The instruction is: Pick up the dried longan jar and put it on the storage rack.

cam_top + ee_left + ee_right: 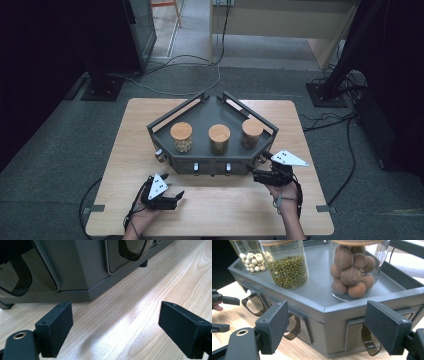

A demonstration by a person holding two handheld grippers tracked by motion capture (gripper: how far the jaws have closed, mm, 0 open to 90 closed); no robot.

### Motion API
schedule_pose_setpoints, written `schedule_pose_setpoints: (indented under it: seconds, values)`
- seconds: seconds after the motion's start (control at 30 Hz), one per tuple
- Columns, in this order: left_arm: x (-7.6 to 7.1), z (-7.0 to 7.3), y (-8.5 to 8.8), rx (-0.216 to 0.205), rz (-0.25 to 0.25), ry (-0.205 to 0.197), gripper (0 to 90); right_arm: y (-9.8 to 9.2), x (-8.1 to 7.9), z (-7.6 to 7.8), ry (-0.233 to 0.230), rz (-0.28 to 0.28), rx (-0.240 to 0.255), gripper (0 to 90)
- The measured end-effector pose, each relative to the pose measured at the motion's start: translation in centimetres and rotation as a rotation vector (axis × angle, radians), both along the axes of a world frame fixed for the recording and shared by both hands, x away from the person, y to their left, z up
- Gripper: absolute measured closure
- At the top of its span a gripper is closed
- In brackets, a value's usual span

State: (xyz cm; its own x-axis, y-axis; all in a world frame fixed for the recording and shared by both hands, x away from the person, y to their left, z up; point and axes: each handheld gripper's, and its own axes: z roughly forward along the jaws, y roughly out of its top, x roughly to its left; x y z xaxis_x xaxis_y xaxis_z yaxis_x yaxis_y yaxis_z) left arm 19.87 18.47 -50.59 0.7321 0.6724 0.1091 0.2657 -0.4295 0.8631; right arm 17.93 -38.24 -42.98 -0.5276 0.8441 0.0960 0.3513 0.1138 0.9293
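A grey angular rack [210, 164] stands mid-table with three wooden-lidded glass jars on its top tray. The left jar [181, 136] holds white seeds [249, 257], the middle jar [219, 138] green beans [287, 267], the right jar [251, 132] walnuts [352, 270]. My left gripper [175, 199] rests open low on the table in front of the rack's left front corner [75, 267], nothing between its fingers [56, 327]. My right gripper [256, 176] is open at the rack's right front corner [332, 315], level with a smoky drawer handle [368, 340], and holds nothing.
Bare wooden table [225, 210] lies in front of the rack. My left gripper [233, 314] appears far left in the right gripper view. Black stand bases [102, 87] [325, 95] and cables [175, 62] lie on the floor beyond the table.
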Motion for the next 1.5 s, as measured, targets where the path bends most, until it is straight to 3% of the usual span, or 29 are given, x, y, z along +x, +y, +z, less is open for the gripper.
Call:
schedule_pose_setpoints:
  seconds: [0.43,1.0,1.5]
  values:
    - [0.0,0.0,0.0,0.002,-0.003,-0.003,12.3,0.1,-0.5,-2.0,-0.004,0.014,0.001,19.6]
    - [-0.1,0.0,0.0,0.003,-0.007,-0.006,12.3,0.4,-1.1,-3.3,-0.05,0.035,-0.066,19.6]
    - [-0.1,0.0,0.0,0.002,-0.009,-0.007,12.3,0.9,-1.1,-5.5,-0.034,0.066,-0.079,19.6]
